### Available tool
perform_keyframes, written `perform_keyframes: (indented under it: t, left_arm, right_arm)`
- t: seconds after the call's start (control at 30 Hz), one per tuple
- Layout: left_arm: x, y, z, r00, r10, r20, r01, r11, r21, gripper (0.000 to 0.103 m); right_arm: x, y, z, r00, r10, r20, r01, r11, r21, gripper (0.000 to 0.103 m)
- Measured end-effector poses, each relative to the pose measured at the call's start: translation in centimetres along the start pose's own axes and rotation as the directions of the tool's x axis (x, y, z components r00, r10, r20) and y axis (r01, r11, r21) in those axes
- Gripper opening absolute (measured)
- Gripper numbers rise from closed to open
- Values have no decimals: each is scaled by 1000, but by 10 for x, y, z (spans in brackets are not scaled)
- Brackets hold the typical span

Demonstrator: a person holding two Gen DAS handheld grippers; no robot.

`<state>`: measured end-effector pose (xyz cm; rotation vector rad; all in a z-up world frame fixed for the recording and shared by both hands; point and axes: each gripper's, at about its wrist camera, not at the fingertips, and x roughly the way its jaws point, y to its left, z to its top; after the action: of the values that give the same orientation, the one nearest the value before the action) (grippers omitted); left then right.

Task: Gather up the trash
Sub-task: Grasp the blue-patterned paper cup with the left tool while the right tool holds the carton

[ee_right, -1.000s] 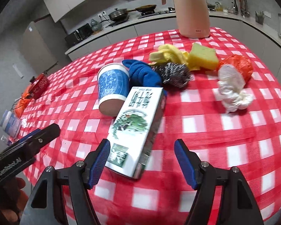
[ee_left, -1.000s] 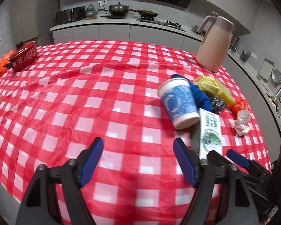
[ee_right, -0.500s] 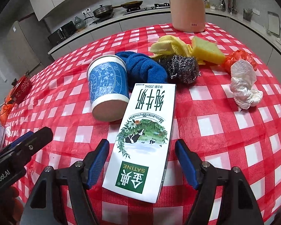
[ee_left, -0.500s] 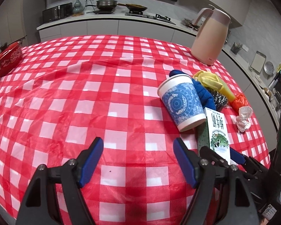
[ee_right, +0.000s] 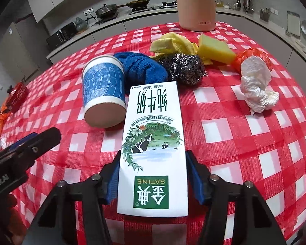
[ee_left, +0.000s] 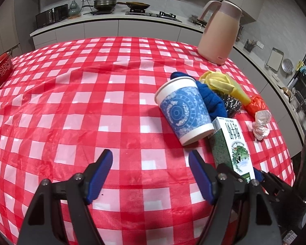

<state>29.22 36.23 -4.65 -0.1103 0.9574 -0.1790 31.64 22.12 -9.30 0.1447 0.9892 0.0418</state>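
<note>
Landmark: the paper cup (ee_right: 103, 94), blue and white, lay on its side on the checked tablecloth (ee_right: 244, 147).
Target thing: the milk carton (ee_right: 153, 155) lay flat just right of the cup's base, touching or nearly touching it; I could not tell which.
Long axis: the carton ran straight away from my right gripper (ee_right: 153, 180), its near end between my fingers, its far end at the blue cloth (ee_right: 144, 69) behind the cup.
Right gripper state: my jaws were closing on the carton's two long sides; the pads looked at the edges, but I judged no firm grip yet.
Nearer hand: my right one, clearly.
Left gripper state: my left gripper (ee_left: 151, 175) was open and empty, over bare cloth in front of the cup.
Pose: both grippers pointed steeply down at the table.
Other trash: a crumpled tissue (ee_right: 257, 85) lay well right of the cup.
</note>
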Motion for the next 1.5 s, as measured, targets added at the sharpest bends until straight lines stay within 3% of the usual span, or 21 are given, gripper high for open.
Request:
perform_keyframes:
  t: [0.33,0.6,0.8,1.1,1.5]
  left_arm:
    - [6,-24,4,1000,9,3,-9,1000,-30,78]
    - [14,-39,8,999,43,-5,-43,998,-49,78]
    - [20,-47,13,998,54,-10,-54,997,-55,78]
    - [33,-51,32,999,38,-8,-38,996,-81,78]
    - [68,-51,48,999,20,-38,-24,994,-111,78]
  right_arm:
    - [-32,-41,8,997,-6,74,7,1000,-9,56]
    - [-7,-63,14,1000,-5,7,5,999,-32,57]
    - [-2,-65,19,1000,28,6,-28,998,-65,57]
    - [-42,-78,44,988,49,147,-41,998,-55,55]
    - [-33,-81,78,981,78,175,-71,996,-50,55]
